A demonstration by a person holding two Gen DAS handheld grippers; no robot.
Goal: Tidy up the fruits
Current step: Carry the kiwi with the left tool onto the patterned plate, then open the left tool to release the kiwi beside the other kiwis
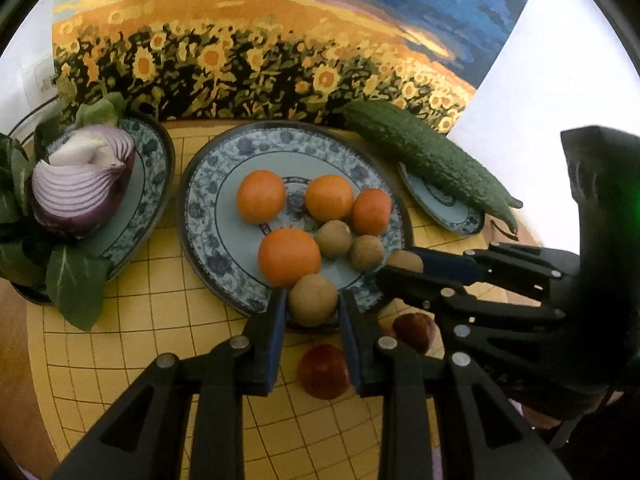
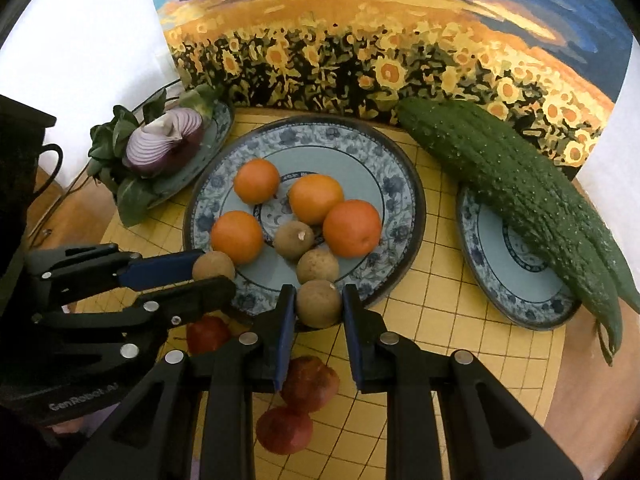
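Yellow grid matting [image 1: 132,332] covers the counter. Nearest, two red fruits [image 1: 323,372] lie on the mat below both tools. Left hand-held gripper [image 1: 313,306] is clamped on a brown longan [image 1: 313,300] at the large plate's [image 1: 208,236] near rim; right hand-held gripper [image 2: 319,304] grips another longan [image 2: 319,303] likewise. Beyond, four oranges [image 1: 289,256] sit on that plate. Farther back: halved red onion [image 1: 82,188], bitter gourd [image 1: 428,156], sunflower painting [image 1: 280,40].
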